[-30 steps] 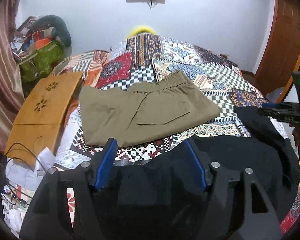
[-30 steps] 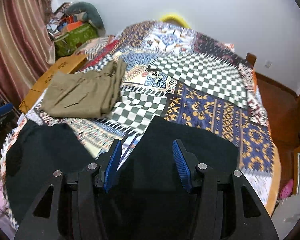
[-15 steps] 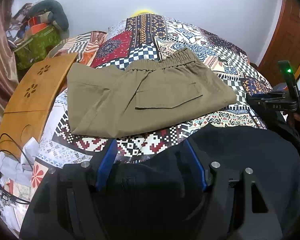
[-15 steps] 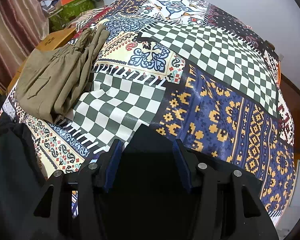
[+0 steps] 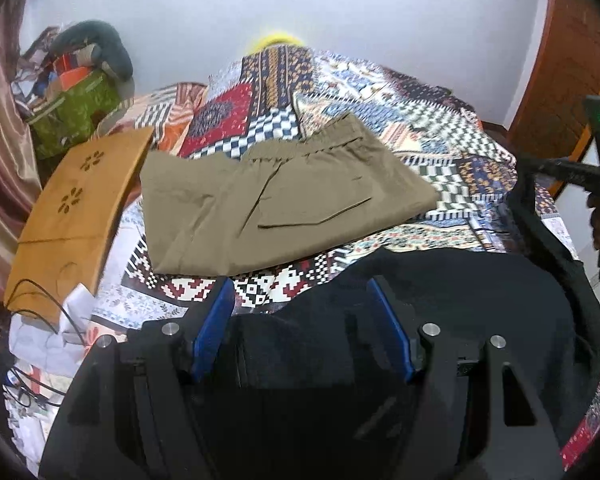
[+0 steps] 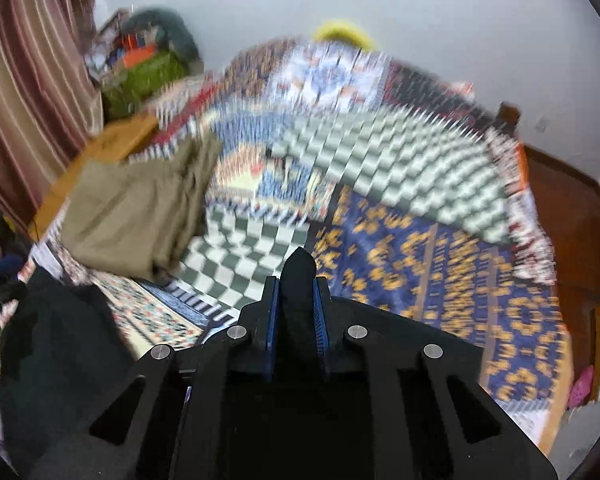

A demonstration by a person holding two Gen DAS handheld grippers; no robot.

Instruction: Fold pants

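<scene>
Black pants [image 5: 472,292] lie across the near edge of the patchwork bed. My left gripper [image 5: 300,312] is open, its blue pads on either side of the black cloth, which passes between and under them. My right gripper [image 6: 296,300] is shut on a peak of the black pants [image 6: 296,276] and holds it above the bed; the rest of the black cloth [image 6: 60,340] hangs at the left. The right gripper's body also shows at the right edge of the left wrist view [image 5: 580,176]. Folded olive pants [image 5: 276,204] lie further in on the bed, also in the right wrist view [image 6: 140,208].
A wooden lap desk [image 5: 76,208] lies at the bed's left edge, with white cloth and cables [image 5: 44,332] below it. A pile of bags and cushions [image 5: 76,88] stands in the back left corner. Curtain on the left, wooden door [image 5: 568,72] on the right.
My right gripper has closed on the black pants and lifted; its view is now motion-blurred. My left gripper stays open over the black cloth and has pulled back a little.
</scene>
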